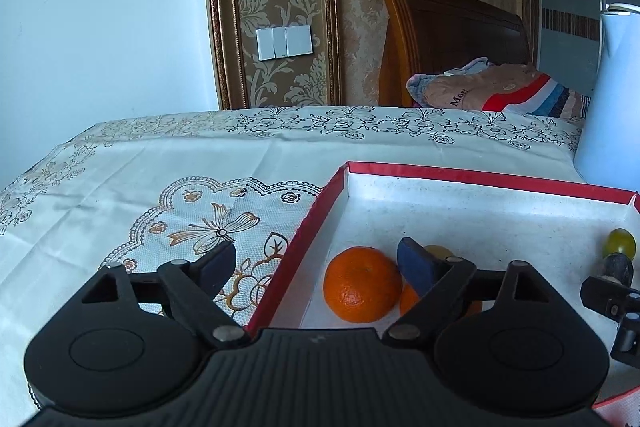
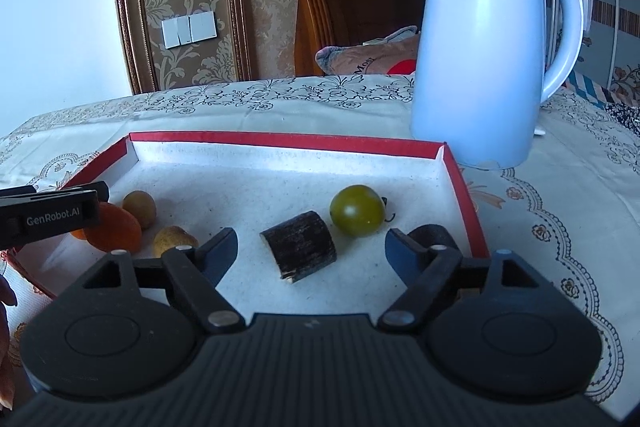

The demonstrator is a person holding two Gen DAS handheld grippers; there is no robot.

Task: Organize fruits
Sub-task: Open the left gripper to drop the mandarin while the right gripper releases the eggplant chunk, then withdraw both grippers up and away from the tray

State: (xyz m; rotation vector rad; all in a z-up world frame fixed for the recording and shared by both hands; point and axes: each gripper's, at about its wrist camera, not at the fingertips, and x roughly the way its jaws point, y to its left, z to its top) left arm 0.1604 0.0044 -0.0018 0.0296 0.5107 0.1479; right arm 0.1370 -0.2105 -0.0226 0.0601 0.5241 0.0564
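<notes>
A red-rimmed white tray (image 1: pixel 480 178) (image 2: pixel 280 139) lies on the table. In the left wrist view an orange (image 1: pixel 362 283) lies in it, with a second orange (image 1: pixel 408 301) and a yellowish fruit (image 1: pixel 438 250) behind my right fingertip. My left gripper (image 1: pixel 316 265) is open and empty, straddling the tray's left wall. In the right wrist view the tray holds a dark cut piece (image 2: pixel 300 246), a green tomato (image 2: pixel 357 211), an orange (image 2: pixel 113 228) and two small brownish fruits (image 2: pixel 139 207) (image 2: pixel 174 239). My right gripper (image 2: pixel 310 255) is open around the dark piece, not touching it.
A pale blue Midea kettle (image 2: pixel 488 59) (image 1: pixel 616 99) stands just behind the tray's right corner. A patterned tablecloth (image 1: pixel 160 187) covers the table. A second dark piece (image 2: pixel 434 233) lies by my right fingertip. A bed with pillows stands behind the table.
</notes>
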